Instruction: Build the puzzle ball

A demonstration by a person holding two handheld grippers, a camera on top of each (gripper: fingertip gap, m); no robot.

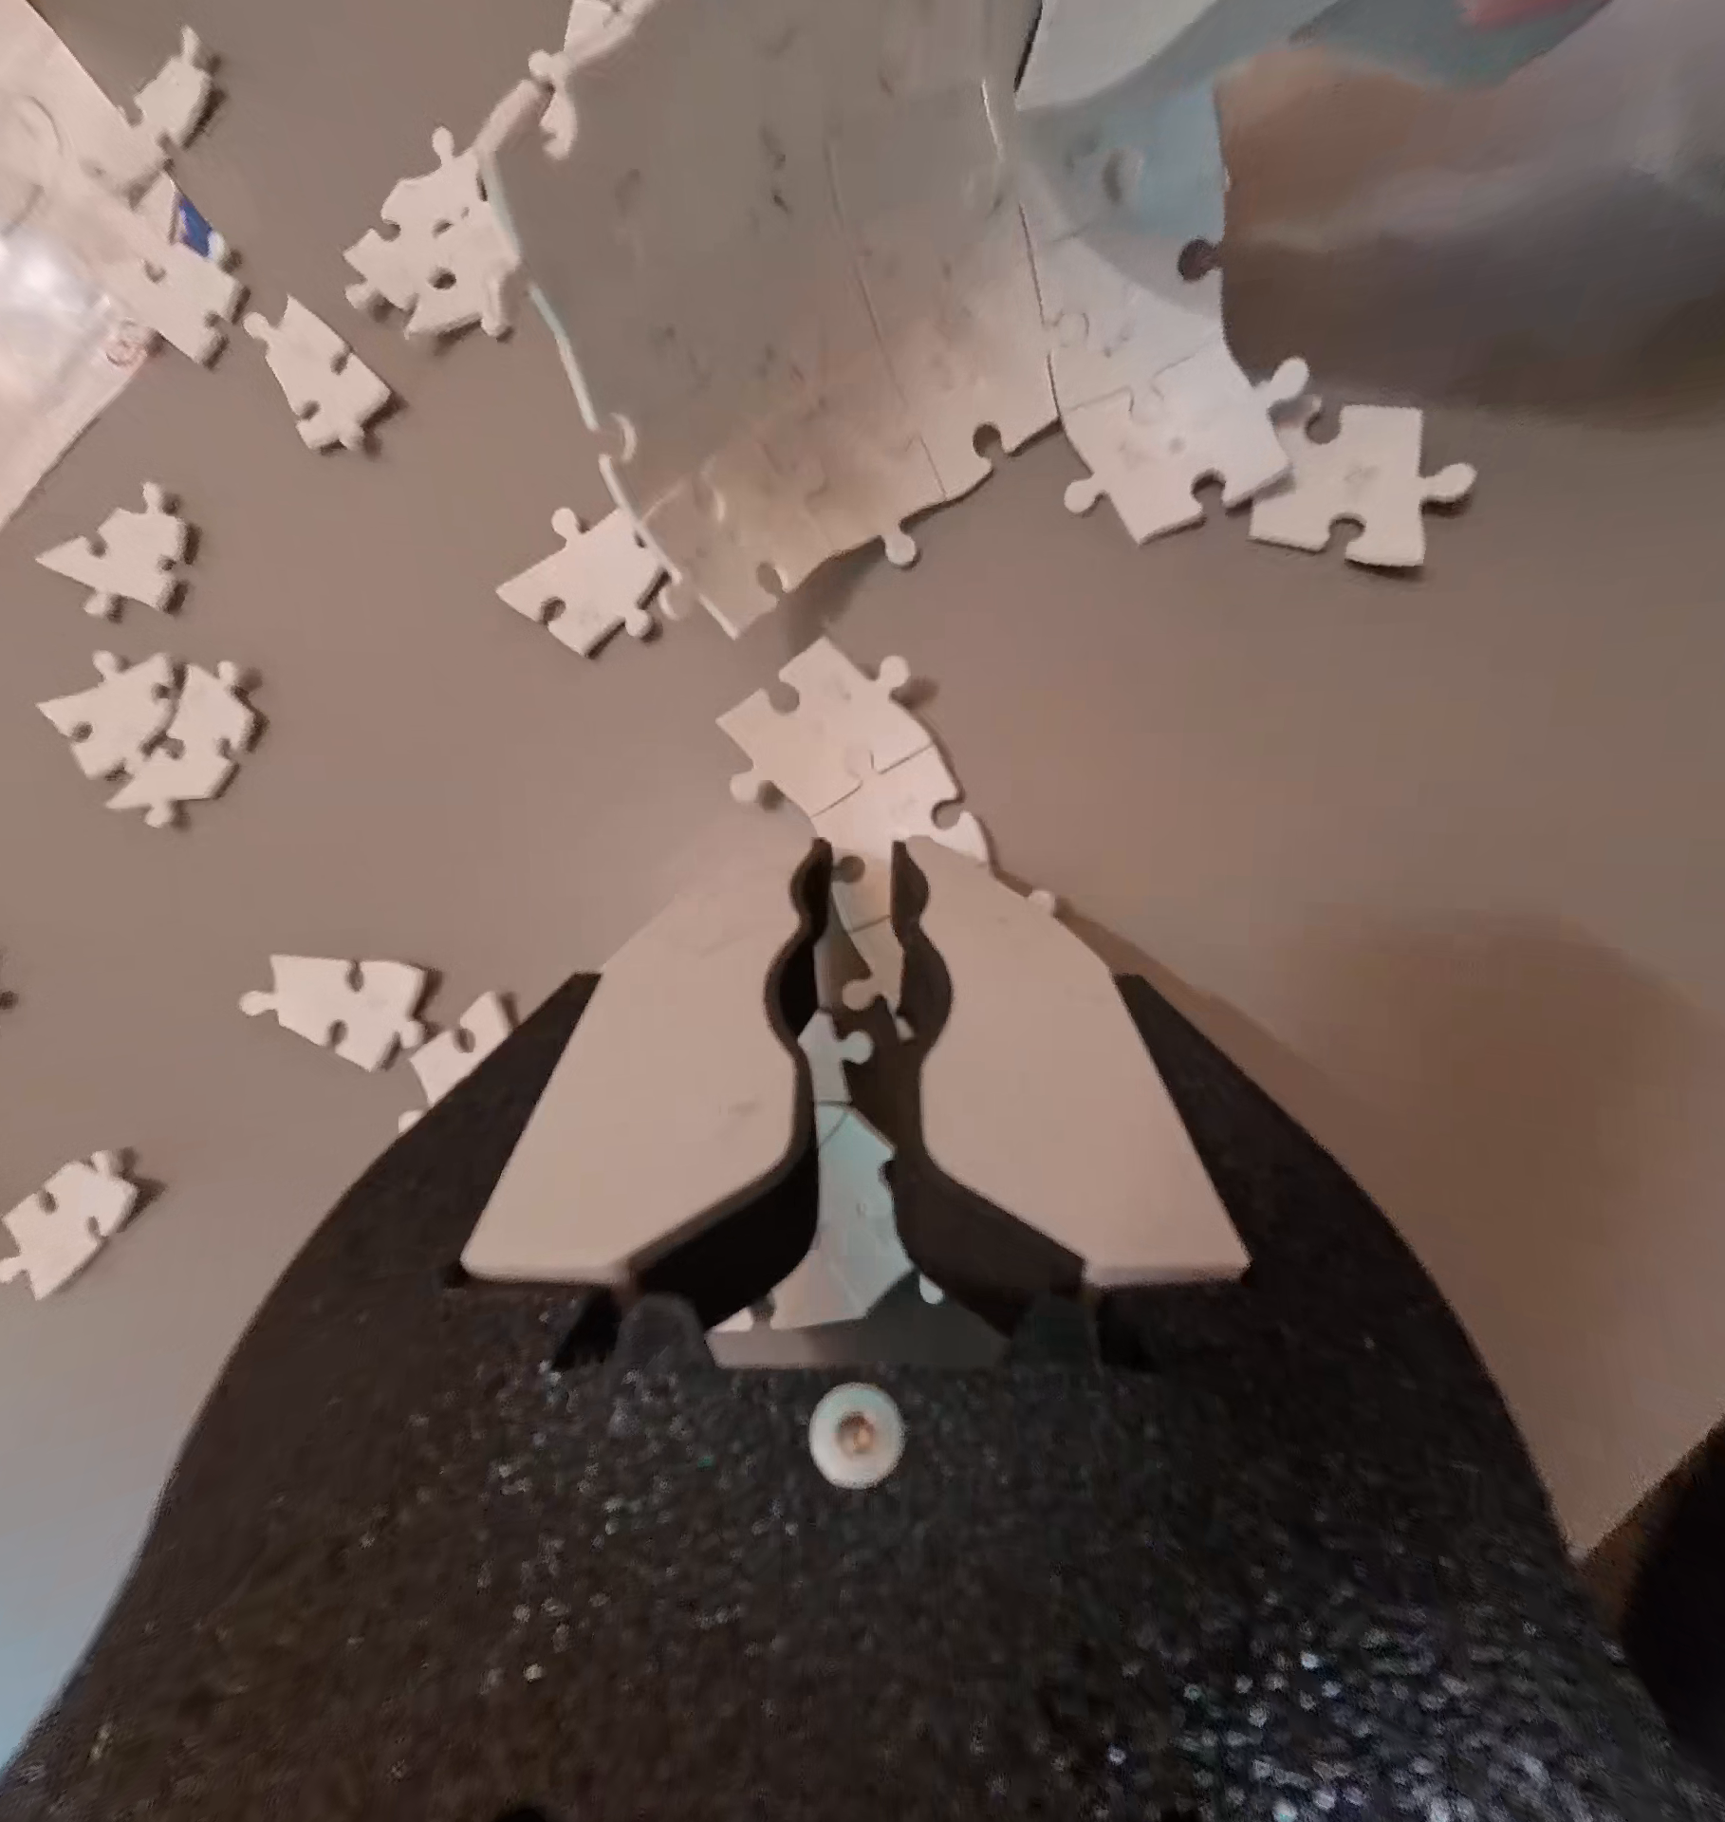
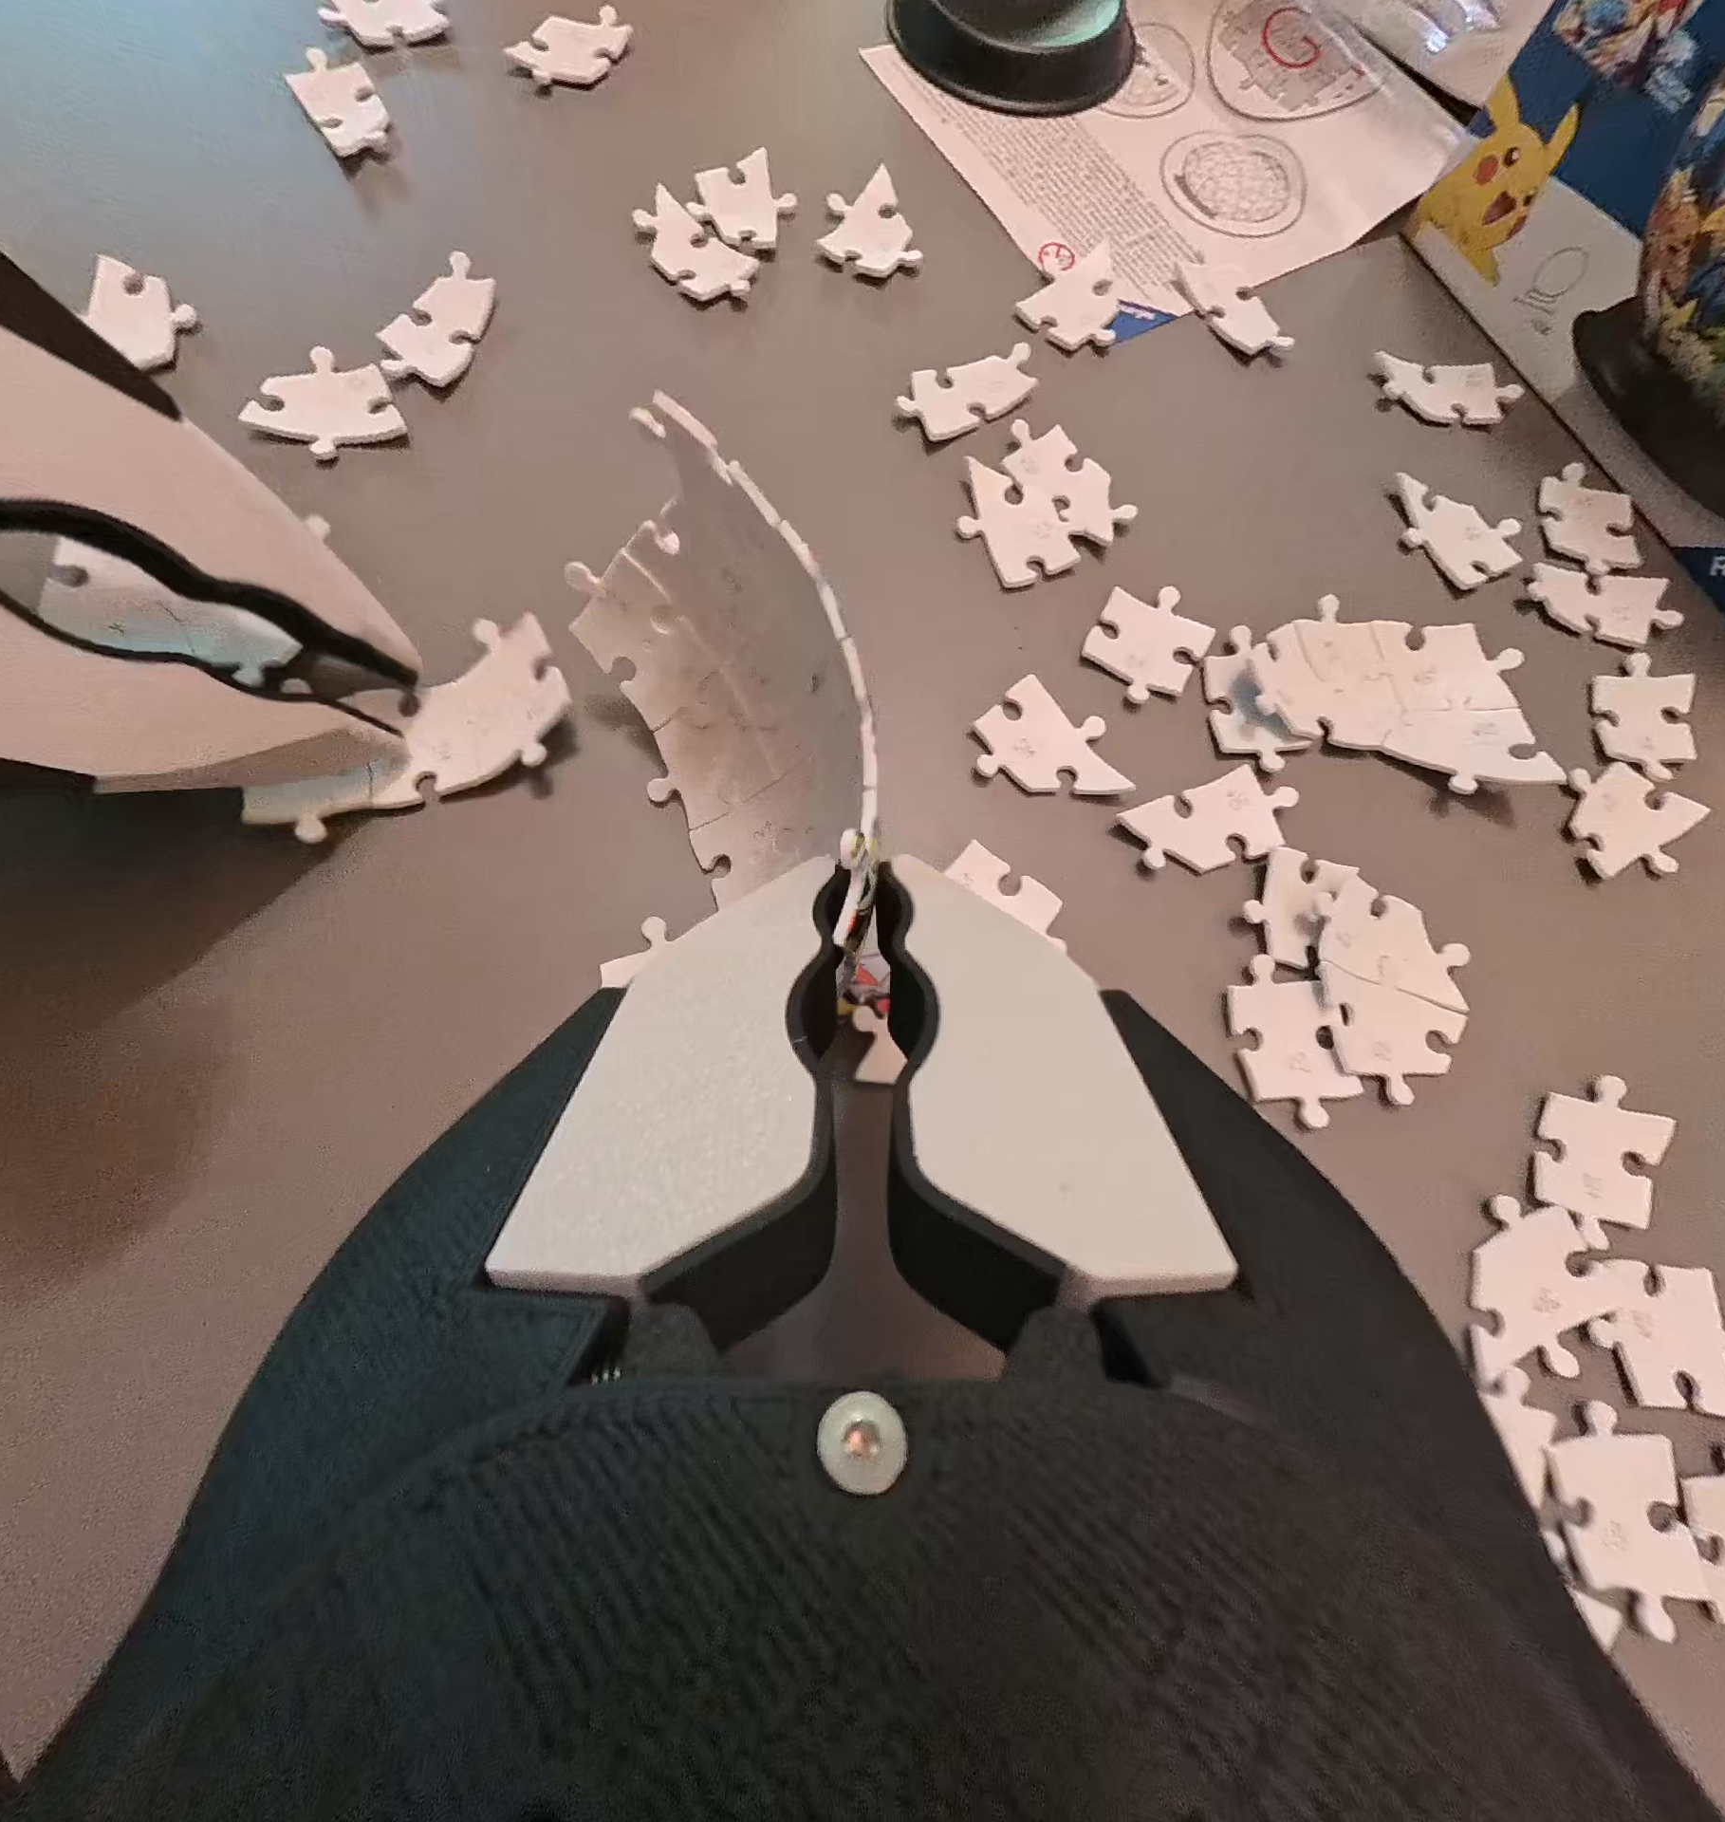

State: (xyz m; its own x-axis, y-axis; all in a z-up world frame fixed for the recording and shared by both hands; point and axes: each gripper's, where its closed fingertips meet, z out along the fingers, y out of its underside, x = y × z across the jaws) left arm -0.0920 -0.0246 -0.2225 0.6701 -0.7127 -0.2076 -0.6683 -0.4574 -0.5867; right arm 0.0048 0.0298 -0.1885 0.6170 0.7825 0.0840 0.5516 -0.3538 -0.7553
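Note:
My right gripper (image 2: 863,870) is shut on the lower edge of a curved assembled section of white-backed puzzle pieces (image 2: 740,631), holding it upright on edge over the grey table (image 2: 247,1035). That section fills the top of the left wrist view (image 1: 790,296), with the right gripper blurred behind it (image 1: 1430,197). My left gripper (image 1: 859,858) is shut on a short strip of joined pieces (image 1: 824,730) that runs back between its fingers. In the right wrist view the left gripper (image 2: 407,692) holds this strip (image 2: 489,710) low, just left of the curved section and apart from it.
Many loose white pieces (image 2: 1036,513) and a few joined clusters (image 2: 1401,690) cover the table to the right and far side. An instruction sheet (image 2: 1135,168), a black stand (image 2: 1011,49) and the puzzle box (image 2: 1529,197) sit at the back right. A clear plastic bag (image 1: 11,296) lies far left. Tip to tip, the grippers are about 12 cm apart.

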